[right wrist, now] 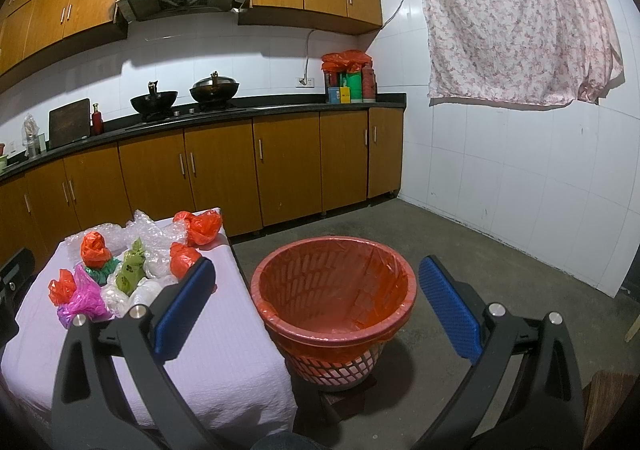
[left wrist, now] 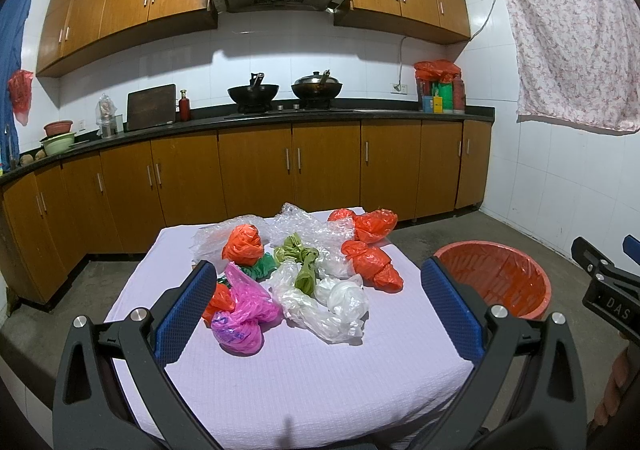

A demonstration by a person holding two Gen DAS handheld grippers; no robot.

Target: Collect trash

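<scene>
The wooden kitchen cabinets [left wrist: 256, 170] with a black countertop run along the white-tiled back wall, and a pink floral cloth [right wrist: 516, 18] hangs on the right-hand wall. In front of the cabinets stands a small table covered with a pale lilac quilted cloth [left wrist: 304, 378]. To the right of the table, on the grey concrete floor, sits a round red plastic lattice basket lined with an orange-red bag [right wrist: 336, 314]; its liner holds no visible items. The trash lies in a cluster on the far half of the table: sheets of clear bubble wrap [left wrist: 304, 230] at the back, three crumpled orange-red plastic bags along the right side, the nearest being the long orange-red bag [left wrist: 374, 264], a knotted orange-red bag [left wrist: 242, 244] at left centre, an olive-green twisted bag [left wrist: 302, 262] in the middle, crumpled white translucent bags [left wrist: 328, 302] at the front, and a magenta plastic bag [left wrist: 240, 314] at the front left. The left gripper [left wrist: 318, 304] is held above the near half of the table, blue-padded fingers spread wide, holding nothing. The right gripper [right wrist: 318, 300] is held before the basket, fingers likewise spread wide and empty.
</scene>
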